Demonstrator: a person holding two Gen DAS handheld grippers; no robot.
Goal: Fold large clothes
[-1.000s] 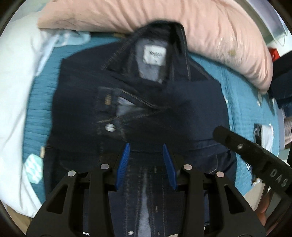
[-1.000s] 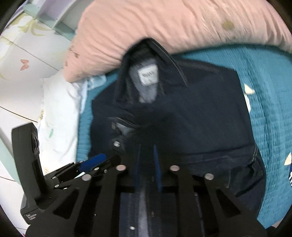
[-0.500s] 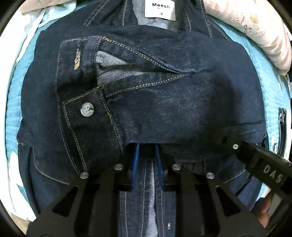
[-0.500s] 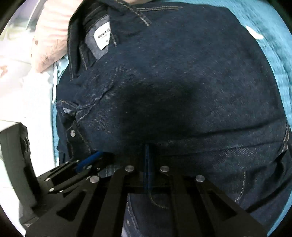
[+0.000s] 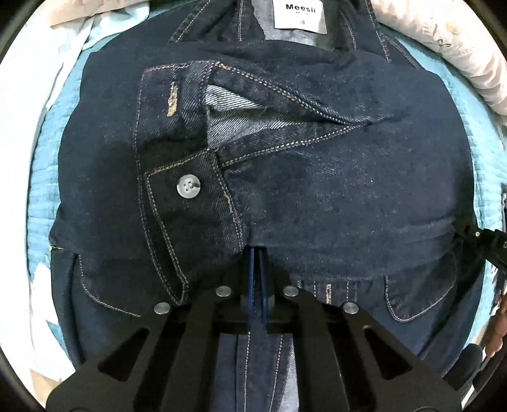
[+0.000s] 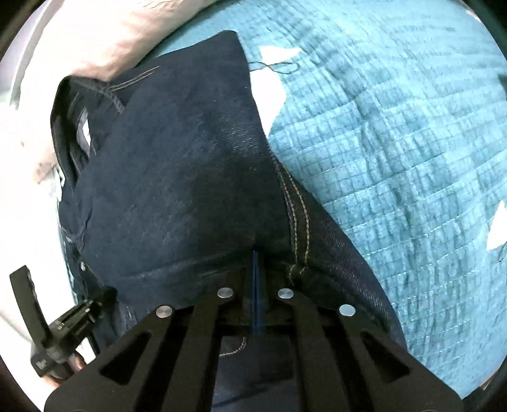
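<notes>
1. Garment: dark indigo denim jacket with tan topstitching, lying on a teal quilted bedspread, collar toward the pink pillow. White neck label faces up. Sleeves look already folded across the body.
2. Left gripper: blue pads nearly together, tips tucked under the folded denim edge. It looks like a pinch on that edge, but the contact itself is hidden.
3. Right gripper: jaws fully closed, tips buried at the hem fold just beside the stitched side seam. Same caveat.
4. Handling, my read: heavy, stiff cloth that holds a crease and drags rather than drapes. Not slippery, not fragile.
5. Grab points: hem corners or seam lines, where doubled fabric gives the pads bite. Avoid the grey cuff button.
6. Risk: a single-layer pinch lets lower layers stay behind, or the sleeves slide out.
</notes>
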